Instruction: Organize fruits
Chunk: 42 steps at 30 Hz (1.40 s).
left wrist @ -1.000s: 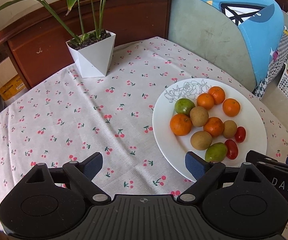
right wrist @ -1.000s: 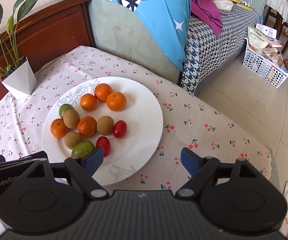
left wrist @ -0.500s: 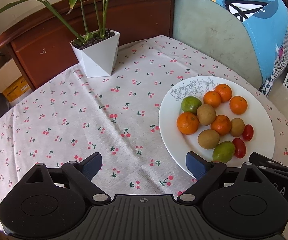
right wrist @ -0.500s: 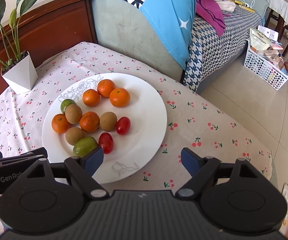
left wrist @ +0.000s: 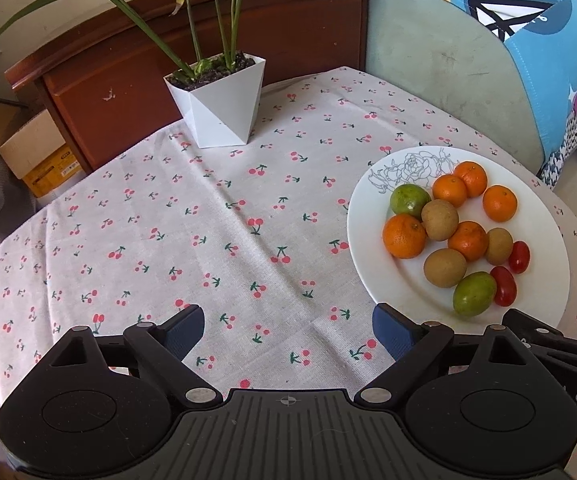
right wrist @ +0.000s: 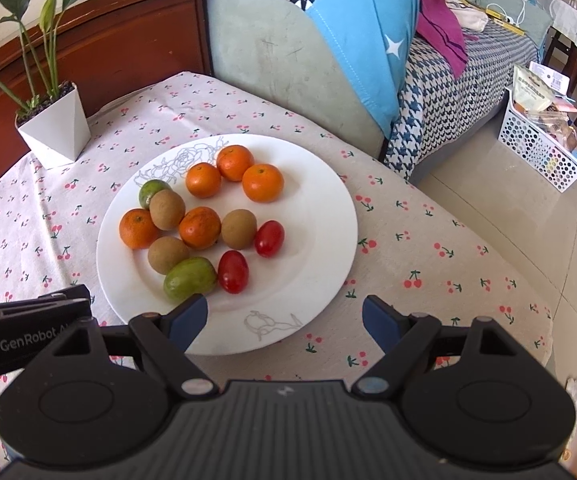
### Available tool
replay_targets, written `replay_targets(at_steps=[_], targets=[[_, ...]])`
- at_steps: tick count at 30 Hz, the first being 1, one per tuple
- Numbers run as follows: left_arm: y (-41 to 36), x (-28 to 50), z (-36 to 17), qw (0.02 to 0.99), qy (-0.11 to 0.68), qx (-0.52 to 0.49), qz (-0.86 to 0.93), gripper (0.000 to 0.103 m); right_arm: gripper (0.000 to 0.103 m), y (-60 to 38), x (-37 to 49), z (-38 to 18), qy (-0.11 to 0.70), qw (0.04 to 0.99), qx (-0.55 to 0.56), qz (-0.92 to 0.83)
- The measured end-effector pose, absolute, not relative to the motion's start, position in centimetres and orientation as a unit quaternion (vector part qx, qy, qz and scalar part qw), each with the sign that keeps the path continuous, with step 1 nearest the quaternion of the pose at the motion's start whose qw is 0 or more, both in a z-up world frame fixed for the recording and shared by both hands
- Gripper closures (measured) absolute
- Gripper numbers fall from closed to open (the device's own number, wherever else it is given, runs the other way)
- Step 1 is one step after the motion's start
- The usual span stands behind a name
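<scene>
A white plate (left wrist: 544, 216) (right wrist: 320, 216) on the cherry-print tablecloth holds several oranges (right wrist: 262, 182), three brown kiwis (right wrist: 239, 229), two green fruits (right wrist: 189, 279) and two red cherry tomatoes (right wrist: 233, 271). My left gripper (left wrist: 288, 334) is open and empty, above the bare cloth left of the plate. My right gripper (right wrist: 285, 322) is open and empty, above the plate's near rim, its left finger close to the green fruit. Each gripper's body shows at the edge of the other's view.
A white pot with a green plant (left wrist: 220, 104) (right wrist: 54, 128) stands at the table's far side by a wooden headboard. A green sofa with blue cloth (right wrist: 328, 40) lies behind the table. A white basket (right wrist: 544, 136) is on the floor at right.
Both grippers have drawn back and shifted slightly, so the plate sits farther right in the left view and nearer centre in the right view. Both stay open. No fruit has moved.
</scene>
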<state>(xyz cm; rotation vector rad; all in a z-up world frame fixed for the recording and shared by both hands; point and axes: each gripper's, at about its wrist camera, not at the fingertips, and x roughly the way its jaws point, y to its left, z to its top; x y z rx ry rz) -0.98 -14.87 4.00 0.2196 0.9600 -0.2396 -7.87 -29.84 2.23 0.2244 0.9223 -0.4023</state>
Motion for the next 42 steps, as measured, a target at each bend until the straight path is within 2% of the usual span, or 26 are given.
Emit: replay_targets(at_steps=[27,42], targets=[[-10.0,-3.3,4.6,0.883,0.456,0.089,-0.07,0.011,0.019,-25.2,-8.8,2.7,0.426,0.891,0.073,-0.142],[-8.4,-3.9,5.1,0.887,0.45,0.084,-0.063,0.01,0.019,-24.4,-10.4,2.3,0.417,0.896,0.101,-0.118]])
